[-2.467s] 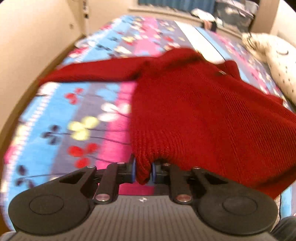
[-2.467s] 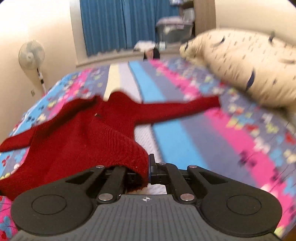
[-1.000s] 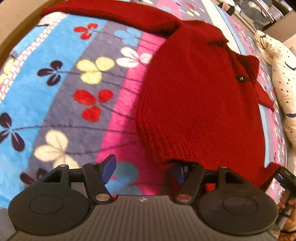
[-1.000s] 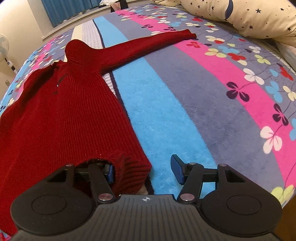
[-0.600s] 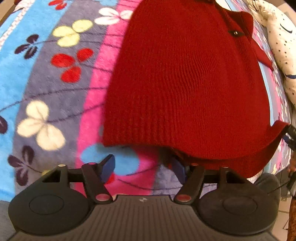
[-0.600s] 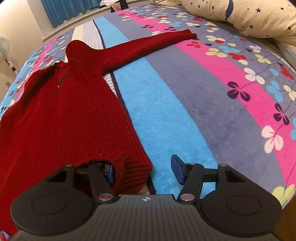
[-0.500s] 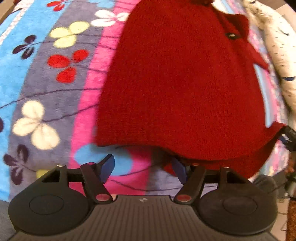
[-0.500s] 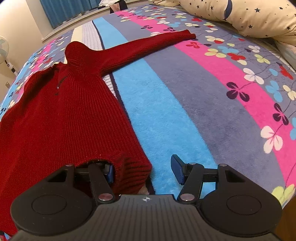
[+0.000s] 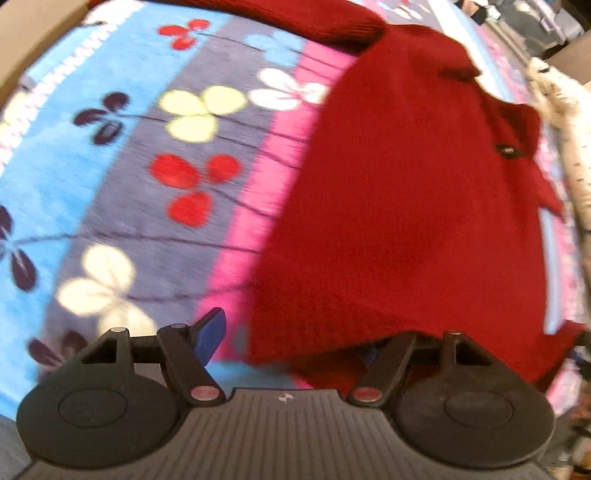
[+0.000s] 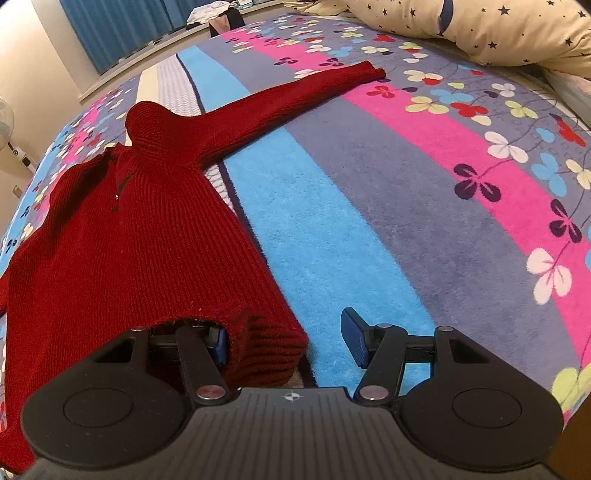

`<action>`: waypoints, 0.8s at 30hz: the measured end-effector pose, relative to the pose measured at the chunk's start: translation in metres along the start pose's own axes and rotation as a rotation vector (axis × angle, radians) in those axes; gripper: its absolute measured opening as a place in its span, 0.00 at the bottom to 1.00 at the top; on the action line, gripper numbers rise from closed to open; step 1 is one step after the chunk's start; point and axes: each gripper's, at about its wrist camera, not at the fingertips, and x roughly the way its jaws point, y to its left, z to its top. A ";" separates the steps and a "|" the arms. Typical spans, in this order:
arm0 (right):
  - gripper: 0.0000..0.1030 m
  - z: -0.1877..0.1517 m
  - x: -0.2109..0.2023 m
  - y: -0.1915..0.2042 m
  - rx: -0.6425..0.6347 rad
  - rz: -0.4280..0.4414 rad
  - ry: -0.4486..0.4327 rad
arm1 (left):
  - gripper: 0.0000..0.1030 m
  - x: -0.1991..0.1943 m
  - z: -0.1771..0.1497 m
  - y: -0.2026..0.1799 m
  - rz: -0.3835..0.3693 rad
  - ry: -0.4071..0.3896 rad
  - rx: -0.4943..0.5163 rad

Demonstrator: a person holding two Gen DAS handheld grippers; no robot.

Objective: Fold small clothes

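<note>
the red sweater is a soft, thick rib knit: it will drape and sag from any pinch, stretch a little, and cling to the fleecy blanket rather than slide. take it by the ribbed hem or a cuff, where the knit is doubled and firm. it lies spread flat on the bed, collar away from you, one sleeve stretched straight toward the starry pillow.

your left claw has just been opening and now stands wide; the hem's left corner lies between its jaws and hides the right pad, and the left pad stands clear of the knit, so nothing is pinched. your right claw is also spread wide, with the hem's right corner bunched against one pad and the other pad out over bare blue blanket. both corners look released, so i judge the spreading done and a sleeve the next hold.
</note>
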 end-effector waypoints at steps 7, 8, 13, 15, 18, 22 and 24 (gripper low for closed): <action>0.62 -0.031 0.008 0.000 -0.009 0.021 0.038 | 0.25 -0.009 -0.022 -0.021 0.036 -0.072 0.125; 0.60 -0.039 0.009 0.002 -0.017 0.027 0.053 | 0.19 -0.009 -0.026 -0.025 0.054 -0.085 0.147; 0.14 -0.066 -0.008 0.020 -0.211 0.001 -0.018 | 0.17 -0.029 -0.030 -0.033 0.130 -0.167 0.201; 0.11 -0.063 -0.031 0.021 -0.268 -0.027 -0.082 | 0.17 -0.050 -0.035 -0.035 0.142 -0.216 0.230; 0.10 -0.055 -0.073 0.013 -0.339 -0.042 -0.158 | 0.15 -0.087 -0.050 -0.035 0.144 -0.259 0.265; 0.10 -0.055 -0.108 -0.006 -0.367 -0.050 -0.175 | 0.11 -0.100 -0.079 -0.026 0.164 -0.246 0.286; 0.10 -0.062 -0.101 -0.021 -0.342 -0.074 -0.108 | 0.01 -0.088 -0.093 -0.017 0.190 -0.207 0.284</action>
